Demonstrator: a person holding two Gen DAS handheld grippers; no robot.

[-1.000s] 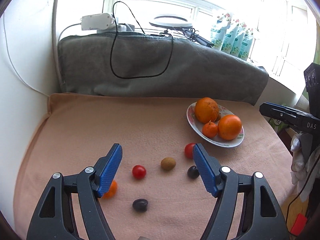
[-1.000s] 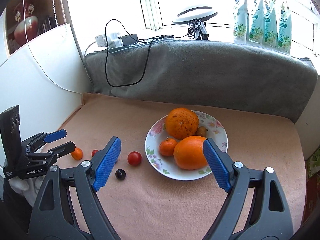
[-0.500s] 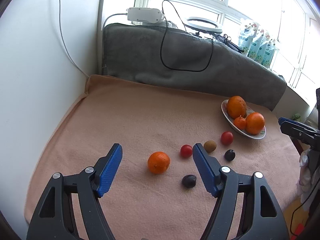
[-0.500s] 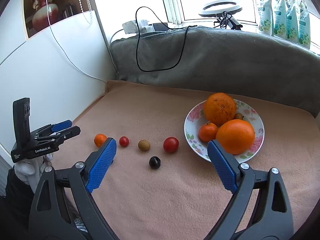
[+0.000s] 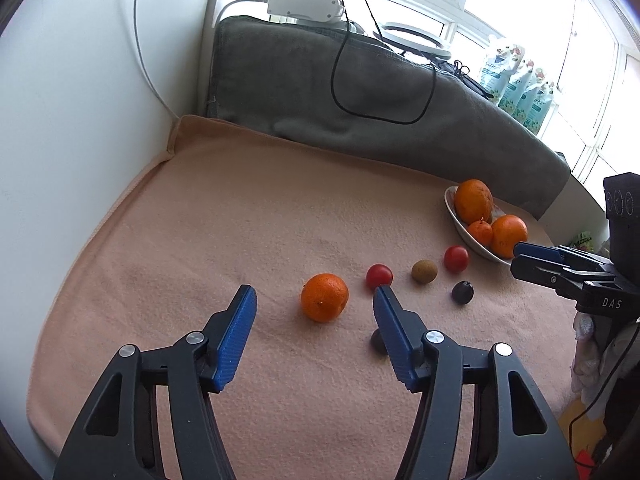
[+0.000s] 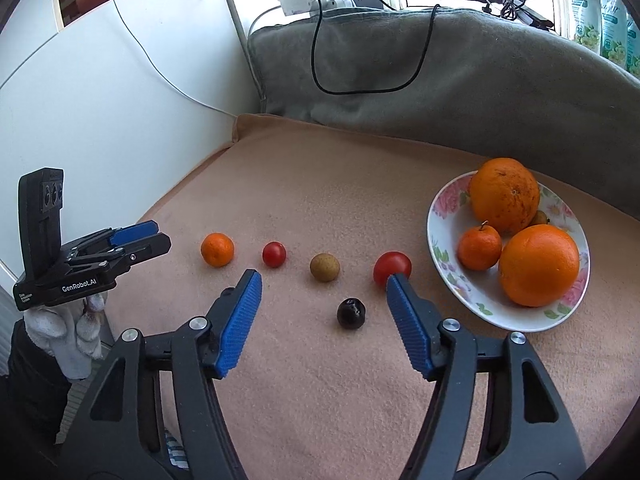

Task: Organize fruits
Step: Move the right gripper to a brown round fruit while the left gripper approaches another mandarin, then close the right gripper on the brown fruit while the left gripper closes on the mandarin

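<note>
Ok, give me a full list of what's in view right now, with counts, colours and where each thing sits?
Plate: 1, white floral, right on the blanket.
Oranges: 2, orange, on plate.
Plated mandarin: 1, orange, on plate.
Brown fruit: 1, mostly hidden behind the oranges.
Loose mandarin: 1, orange, ahead of left tongs.
Tomatoes: 2, red, in the row.
Tan fruit: 1, between tomatoes.
Dark fruits: 2, near-black, nearer the cameras.
Blanket: 1, peach.
Grey cover: 1, behind.
Black cable: 1, on cover.
Left tongs: open, blue pads.
Right tongs: open, blue pads.
</note>
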